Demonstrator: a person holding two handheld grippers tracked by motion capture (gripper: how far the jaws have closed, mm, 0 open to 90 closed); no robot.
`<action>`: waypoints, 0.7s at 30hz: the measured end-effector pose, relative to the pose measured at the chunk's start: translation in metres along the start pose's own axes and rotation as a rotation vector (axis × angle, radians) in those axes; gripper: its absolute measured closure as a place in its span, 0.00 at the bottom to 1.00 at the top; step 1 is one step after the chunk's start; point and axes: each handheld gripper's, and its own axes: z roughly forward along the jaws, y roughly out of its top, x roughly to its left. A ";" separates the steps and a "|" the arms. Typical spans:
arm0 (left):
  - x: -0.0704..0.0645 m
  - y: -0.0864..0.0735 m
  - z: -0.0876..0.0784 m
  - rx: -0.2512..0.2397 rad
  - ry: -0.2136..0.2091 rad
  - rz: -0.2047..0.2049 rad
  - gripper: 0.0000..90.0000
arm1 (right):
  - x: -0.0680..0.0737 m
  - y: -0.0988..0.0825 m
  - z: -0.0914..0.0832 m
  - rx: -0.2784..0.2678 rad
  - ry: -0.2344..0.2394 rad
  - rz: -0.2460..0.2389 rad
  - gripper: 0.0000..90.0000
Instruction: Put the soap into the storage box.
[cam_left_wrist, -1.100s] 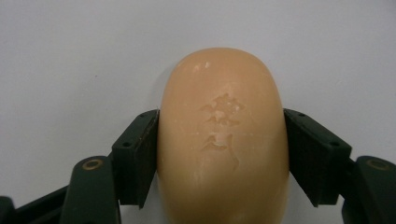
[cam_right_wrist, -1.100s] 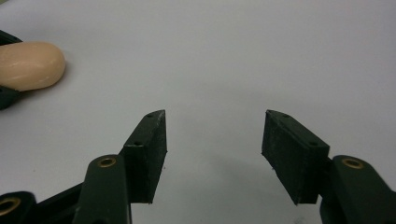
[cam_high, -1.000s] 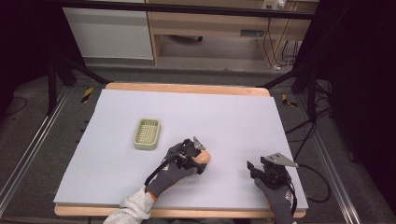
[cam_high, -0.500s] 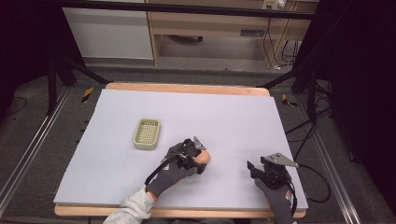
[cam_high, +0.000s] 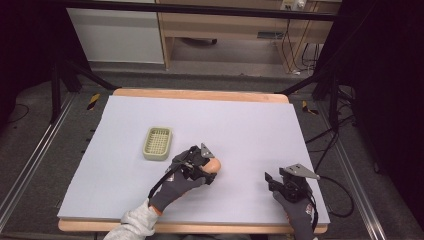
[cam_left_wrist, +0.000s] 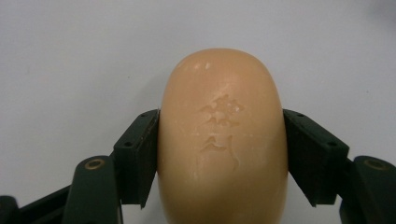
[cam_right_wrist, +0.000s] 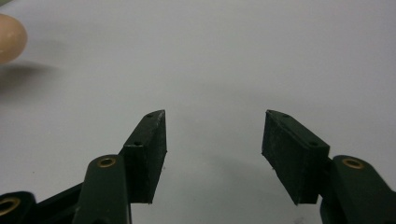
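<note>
High view: the left gripper (cam_high: 209, 169) pinches a soap (cam_high: 214, 165) at the frame's centre, just right of the green dish (cam_high: 157, 143). The right gripper (cam_high: 274, 181) rests at lower right, well apart.

Left gripper view: both pads press the soap's (cam_left_wrist: 222, 140) sides.

Right gripper view: jaws spread, nothing between them; the soap (cam_right_wrist: 10, 37) sits at upper left.

The grasp looks done. Next comes a lift and a carry left onto the dish.

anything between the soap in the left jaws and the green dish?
Nothing. In the high view only bare table separates the soap, held in the left gripper, from the dish.
</note>
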 end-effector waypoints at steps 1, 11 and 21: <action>0.001 -0.001 -0.003 0.000 0.003 0.004 0.35 | 0.000 0.000 0.000 0.000 0.000 -0.001 0.45; 0.011 -0.012 -0.022 -0.026 0.019 -0.023 0.35 | 0.000 0.000 0.000 0.001 -0.003 0.001 0.45; 0.020 -0.027 -0.034 -0.040 0.031 -0.056 0.35 | 0.000 -0.001 0.000 0.003 -0.005 -0.002 0.45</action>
